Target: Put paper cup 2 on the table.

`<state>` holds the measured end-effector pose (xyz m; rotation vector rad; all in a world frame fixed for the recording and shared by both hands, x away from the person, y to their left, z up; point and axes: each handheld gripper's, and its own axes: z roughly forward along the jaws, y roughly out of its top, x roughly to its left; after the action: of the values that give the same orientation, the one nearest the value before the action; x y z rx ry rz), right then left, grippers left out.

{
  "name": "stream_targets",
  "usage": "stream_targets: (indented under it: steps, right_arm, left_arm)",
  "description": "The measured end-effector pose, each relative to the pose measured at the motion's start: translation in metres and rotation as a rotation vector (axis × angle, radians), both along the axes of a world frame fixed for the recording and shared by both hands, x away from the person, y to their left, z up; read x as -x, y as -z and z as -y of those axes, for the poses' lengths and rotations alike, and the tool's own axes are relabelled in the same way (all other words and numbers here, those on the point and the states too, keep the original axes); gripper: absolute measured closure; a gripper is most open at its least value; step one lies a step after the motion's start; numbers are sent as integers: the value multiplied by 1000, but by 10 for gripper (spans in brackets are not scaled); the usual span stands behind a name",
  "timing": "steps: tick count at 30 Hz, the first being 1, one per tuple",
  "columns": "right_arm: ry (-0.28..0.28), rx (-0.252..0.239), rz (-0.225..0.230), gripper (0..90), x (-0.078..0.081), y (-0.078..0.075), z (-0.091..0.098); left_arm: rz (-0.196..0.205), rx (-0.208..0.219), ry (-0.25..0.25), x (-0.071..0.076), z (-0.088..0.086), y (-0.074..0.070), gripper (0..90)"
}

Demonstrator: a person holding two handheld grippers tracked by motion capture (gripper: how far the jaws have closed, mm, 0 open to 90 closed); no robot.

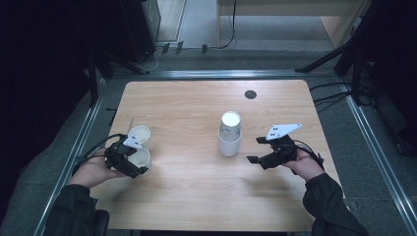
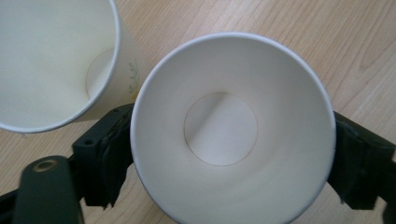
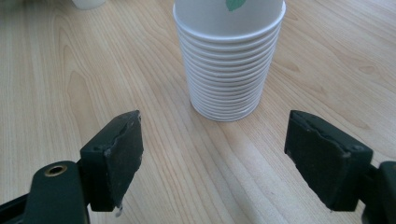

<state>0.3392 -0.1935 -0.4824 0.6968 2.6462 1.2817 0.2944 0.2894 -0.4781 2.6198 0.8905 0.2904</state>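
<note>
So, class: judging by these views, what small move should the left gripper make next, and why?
Probably lift the left gripper away: its jaws stand wide beside the upright cup, apparently released beside a second cup. The right gripper waits open before the stack.

I can read no words, brand names or numbers anywhere. The only markings are printed leaf motifs: a faint green sprig on the side of the paper cup (image 2: pixel 56 60) standing beside the one between my left fingers, and part of a green leaf on the upturned cup topping the stack of cups (image 3: pixel 229 60) ahead of my right fingers.
</note>
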Motion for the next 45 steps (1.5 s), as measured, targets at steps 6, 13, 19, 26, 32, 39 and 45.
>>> stream_targets:
  steps: [6,13,19,26,32,39,45]
  right_arm:
    - [1,1,3,199,0,-1,1]
    - [3,-1,9,200,1,-2,1]
    - [5,0,9,200,1,-2,1]
    - [6,0,10,200,1,-2,2]
    - [0,1,15,200,1,-2,1]
    - [4,2,11,200,1,-2,2]
    - [4,1,14,199,1,-2,2]
  left_arm:
    - [-10,22,-21,0,-2,-2,106]
    - [-7,68,-34,3,-9,-11,107]
    - [16,132,-62,6,-18,-26,105]
    - [50,209,-71,11,-21,-44,106]
    - [69,261,-60,12,-9,-59,106]
    - [62,273,1,12,13,-64,106]
    - [40,323,-12,9,28,-69,111]
